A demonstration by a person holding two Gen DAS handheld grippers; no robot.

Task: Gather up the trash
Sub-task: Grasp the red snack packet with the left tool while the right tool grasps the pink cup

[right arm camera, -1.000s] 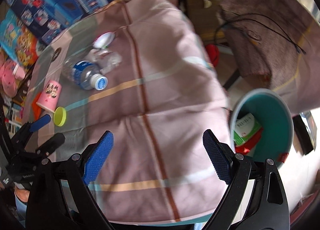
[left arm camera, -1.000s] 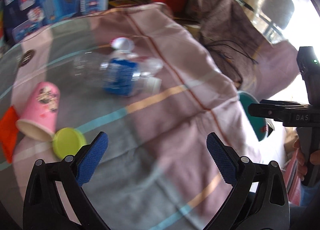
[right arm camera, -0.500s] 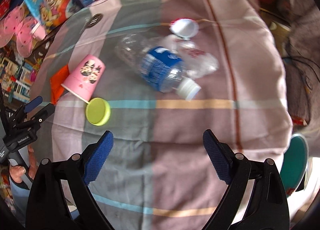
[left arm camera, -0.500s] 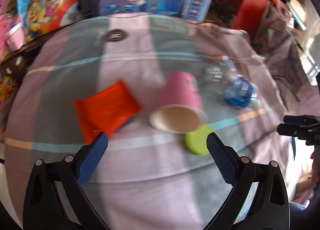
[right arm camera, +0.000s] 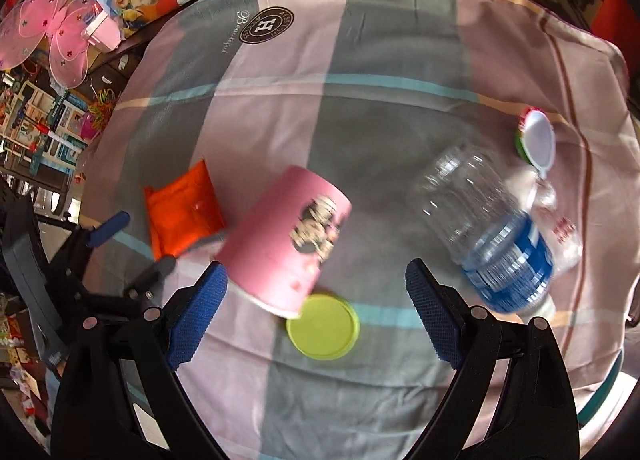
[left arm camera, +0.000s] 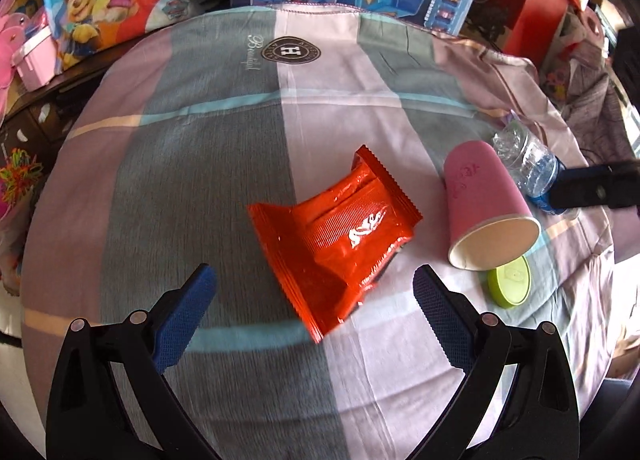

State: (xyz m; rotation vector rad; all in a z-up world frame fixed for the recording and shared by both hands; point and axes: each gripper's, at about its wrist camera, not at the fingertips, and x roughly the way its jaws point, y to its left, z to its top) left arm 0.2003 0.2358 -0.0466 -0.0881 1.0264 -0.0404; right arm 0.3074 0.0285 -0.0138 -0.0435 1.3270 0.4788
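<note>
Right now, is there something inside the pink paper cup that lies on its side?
In the left wrist view the pink cup shows its open mouth: the visible inner wall is bare, nothing seen. The deepest part near its bottom is hidden. The green lid lies outside, by the rim.

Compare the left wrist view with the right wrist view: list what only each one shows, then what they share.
Only the left wrist view: the white print on the orange snack wrapper and the pink paper cup's open mouth.

Only the right wrist view: the cartoon print on the cup, the white lid, and the whole clear water bottle.

Both: wrapper, cup, green lid, bottle, striped cloth, and open grippers, left gripper and right gripper.
</note>
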